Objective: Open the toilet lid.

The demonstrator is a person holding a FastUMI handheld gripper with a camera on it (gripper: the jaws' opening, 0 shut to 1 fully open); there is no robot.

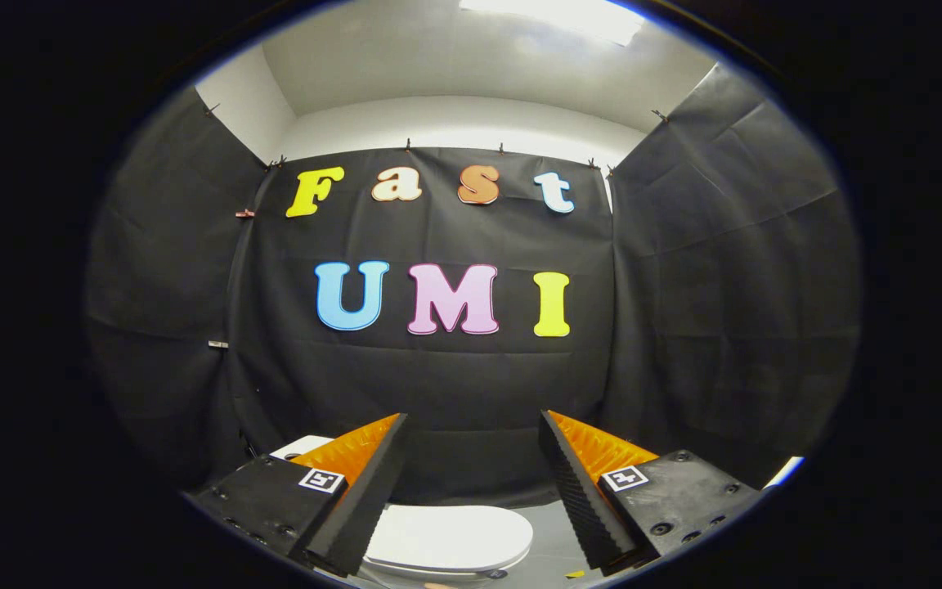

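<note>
Fingers (471, 491) spread wide, gripping nothing; each carries a small square black-and-white marker, no readable writing. Toilet lid (446, 536), white, closed and flat, lies low between and just beyond the fingers, nearer the left one, untouched. Grey floor (553, 540) shows right of its rounded edge. Black cloth wall (455, 384) hangs far behind.
</note>
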